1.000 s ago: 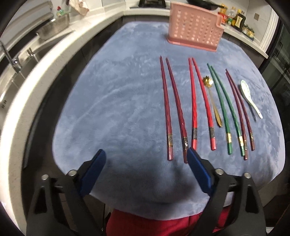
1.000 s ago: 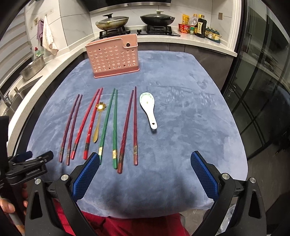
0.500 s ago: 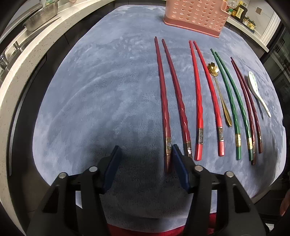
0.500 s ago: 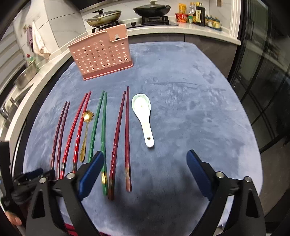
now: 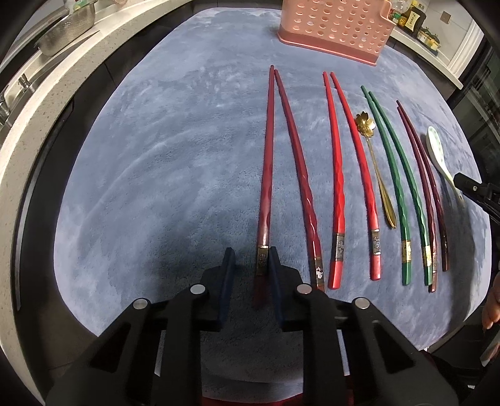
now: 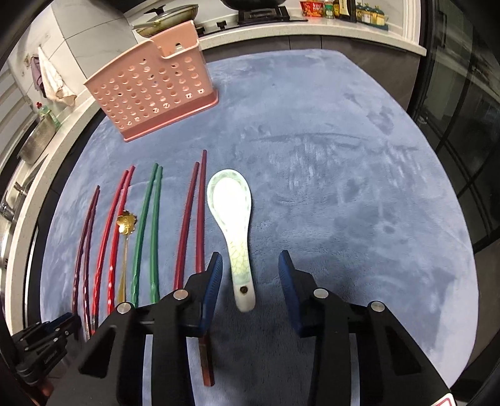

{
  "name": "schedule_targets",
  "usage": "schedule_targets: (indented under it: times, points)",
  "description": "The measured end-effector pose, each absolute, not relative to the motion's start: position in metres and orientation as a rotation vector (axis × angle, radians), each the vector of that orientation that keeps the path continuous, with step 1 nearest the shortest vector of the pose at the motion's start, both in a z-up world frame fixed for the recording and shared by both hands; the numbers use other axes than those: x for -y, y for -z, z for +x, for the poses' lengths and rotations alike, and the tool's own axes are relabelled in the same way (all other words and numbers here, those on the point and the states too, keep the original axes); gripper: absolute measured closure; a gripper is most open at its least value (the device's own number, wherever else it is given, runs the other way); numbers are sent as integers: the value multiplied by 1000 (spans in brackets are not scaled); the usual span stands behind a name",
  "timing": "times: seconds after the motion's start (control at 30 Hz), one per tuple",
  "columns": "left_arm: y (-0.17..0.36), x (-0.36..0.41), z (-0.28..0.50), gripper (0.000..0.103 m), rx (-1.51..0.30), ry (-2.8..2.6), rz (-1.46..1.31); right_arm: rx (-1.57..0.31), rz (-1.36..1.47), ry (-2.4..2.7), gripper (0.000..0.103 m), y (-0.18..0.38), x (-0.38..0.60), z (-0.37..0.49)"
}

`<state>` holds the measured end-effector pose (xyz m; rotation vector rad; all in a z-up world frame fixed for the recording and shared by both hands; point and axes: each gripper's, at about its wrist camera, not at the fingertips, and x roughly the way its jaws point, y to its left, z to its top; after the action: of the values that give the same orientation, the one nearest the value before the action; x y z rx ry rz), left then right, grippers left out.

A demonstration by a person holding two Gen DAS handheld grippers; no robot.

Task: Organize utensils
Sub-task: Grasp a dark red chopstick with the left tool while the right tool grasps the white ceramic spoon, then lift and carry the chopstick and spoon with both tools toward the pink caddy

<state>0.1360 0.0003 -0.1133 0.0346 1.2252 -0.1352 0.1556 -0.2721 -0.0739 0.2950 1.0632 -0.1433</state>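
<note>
Several pairs of chopsticks lie side by side on a blue-grey mat. My left gripper is low on the mat with its jaws narrowed around the handle end of the leftmost dark red chopstick; a small gap still shows. Its partner chopstick lies just right of the right finger. My right gripper is open, its fingers on either side of the handle of the white ceramic spoon. A gold flower spoon lies among the chopsticks. The pink perforated holder stands at the far end of the mat.
Bright red, green and dark maroon chopstick pairs lie between the grippers. A white counter with a metal colander runs along the left. A stove with pans and bottles sits behind the holder. Dark glass doors stand at right.
Both grippers have moved down and forward. The left jaws have narrowed around the leftmost dark red chopstick. The right jaws have narrowed and now straddle the white spoon's handle.
</note>
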Motion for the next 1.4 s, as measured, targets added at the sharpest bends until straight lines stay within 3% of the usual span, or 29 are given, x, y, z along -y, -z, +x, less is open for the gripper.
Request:
schedule_targets:
  times: [0.17,0.47,0.57,0.63,0.77,1.4]
  points:
    - [114,0,139,82,-1233,131,33,-1101,353,126,84,88,278,161]
    - [116,3,142,82,-1228,133,40,-1088,354,113,85,95,276,158]
    - [116,3,143,83,-1230,136,28,-1089,355,107,91,94,273,156]
    - [114,1,143,93,-1229,142,13,-1090,353,104,96,90,271,154]
    - [106,-1,142,93,-1218,147,-5,-1072,325,97,97,76,265,148]
    - [-34,-21,184,96,-929,157,-76,-881,280,95,102,-28,274,171]
